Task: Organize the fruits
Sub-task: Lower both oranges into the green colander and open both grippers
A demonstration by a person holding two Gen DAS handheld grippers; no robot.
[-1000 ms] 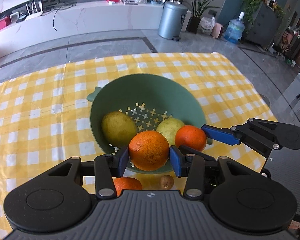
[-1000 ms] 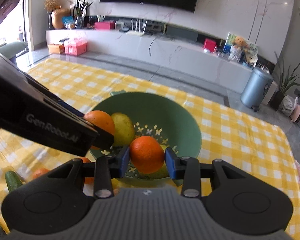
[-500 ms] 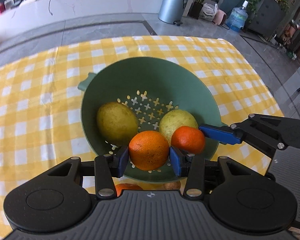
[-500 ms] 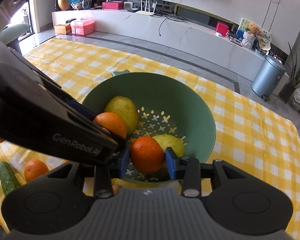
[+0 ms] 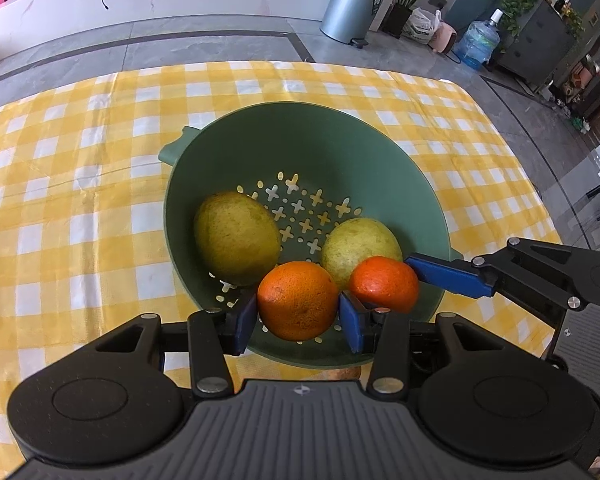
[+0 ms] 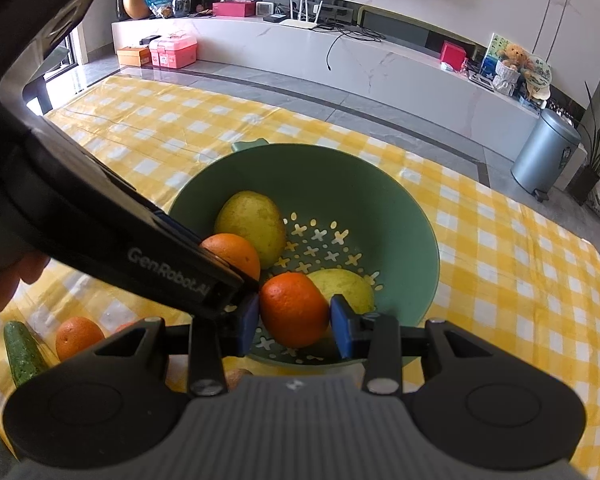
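From the left wrist camera, the left gripper (image 5: 298, 316) is clamping a round orange (image 5: 298, 305) with dimpled skin between its blue pads, holding it just inside the near wall of the green plastic colander (image 5: 300, 136). Two smooth yellow-green lemons (image 5: 236, 238) are already sitting on the cross-shaped holes at the bottom. The right gripper (image 5: 404, 276) is reaching in from the right, gripping a smaller, redder tangerine (image 5: 384, 283) beside the second lemon.

From the right wrist camera, the right gripper's pads are pressing on that tangerine above the colander's near side, so it is not yet released. Outside, on the yellow checked tablecloth (image 6: 520, 280), another orange (image 6: 78, 336) and a bumpy cucumber (image 6: 22, 350) are lying at the lower left. I judge the sorting to be about halfway: two fruits placed, two arriving, at least one waiting.
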